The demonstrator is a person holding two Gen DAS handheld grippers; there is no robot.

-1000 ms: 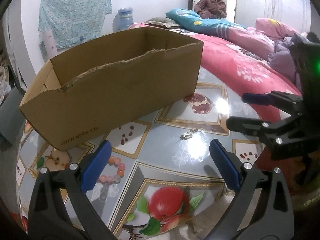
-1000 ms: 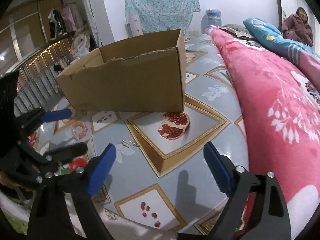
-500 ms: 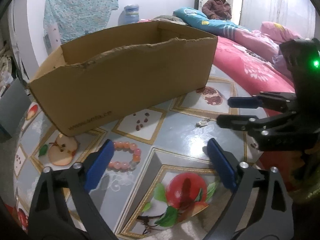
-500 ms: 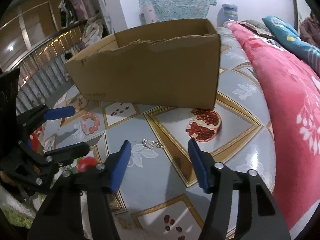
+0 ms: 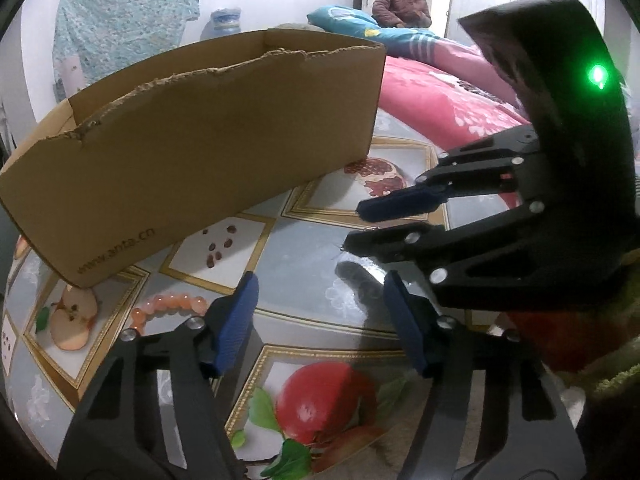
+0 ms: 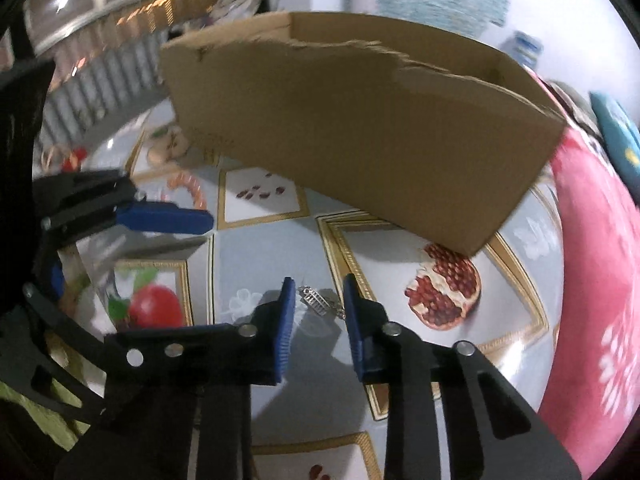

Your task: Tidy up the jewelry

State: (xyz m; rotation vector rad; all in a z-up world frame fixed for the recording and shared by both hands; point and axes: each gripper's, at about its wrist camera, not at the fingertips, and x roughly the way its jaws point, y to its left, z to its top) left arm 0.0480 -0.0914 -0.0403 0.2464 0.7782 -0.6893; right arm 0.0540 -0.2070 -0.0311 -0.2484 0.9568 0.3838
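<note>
A small silver charm [image 6: 318,302] lies on the fruit-patterned tablecloth [image 6: 256,264], just at the tips of my right gripper [image 6: 318,304]. Its blue pads stand on either side of the charm and the jaws are closing, with a thin gap still showing. A pink bead bracelet [image 5: 172,308] lies in front of the open cardboard box [image 5: 192,160], just left of my left gripper [image 5: 320,280]. That gripper's jaws are closing too, over bare cloth with nothing between them. In the left wrist view the right gripper [image 5: 354,227] hides the charm.
The box's torn-edged front wall [image 6: 360,140] rises close behind both grippers. A pink quilt [image 5: 440,92] borders the table on the right, and a person [image 5: 400,4] sits at its far end. The table's rounded edge runs along the left.
My right gripper swung left and down over the charm and its jaws narrowed sharply. The left gripper sank a little and its jaws narrowed, so the bracelet now lies outside its left finger.
</note>
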